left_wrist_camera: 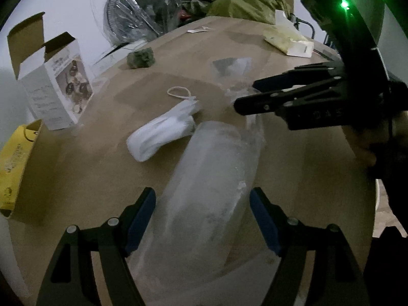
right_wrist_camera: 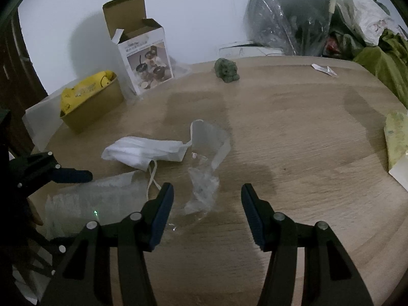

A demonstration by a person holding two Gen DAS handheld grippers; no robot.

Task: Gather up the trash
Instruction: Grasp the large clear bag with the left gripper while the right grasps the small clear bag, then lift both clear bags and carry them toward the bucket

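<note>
A pale wall behind, and a wood-grain bench point(right_wrist_camera: 293, 132) out front carrying the litter. Centre of it: one white face mask point(right_wrist_camera: 145, 153), crumpled and folded over, its ear loops trailing loose. Just beside it lies one clear plastic wrapper point(right_wrist_camera: 204, 186), thin, wrinkled, a whitish strip curling off its far end. Closer to the near edge there's one frosted plastic bag point(left_wrist_camera: 211, 178), long, puffy and translucent, lying flat next to the mask. The left gripper point(left_wrist_camera: 202, 219) hangs over that bag, jaws spread either side with gaps showing, pads not pressing. The right gripper point(right_wrist_camera: 207, 213) sits above the clear wrapper, jaws apart, nothing pinched. Further back: one small green crumpled lump point(right_wrist_camera: 226, 71), one scrap of white paper point(right_wrist_camera: 323, 70). Along the left side, one open white carton point(right_wrist_camera: 142, 58) with printed pictures, and one brown box point(right_wrist_camera: 94, 107) holding something yellow.
</note>
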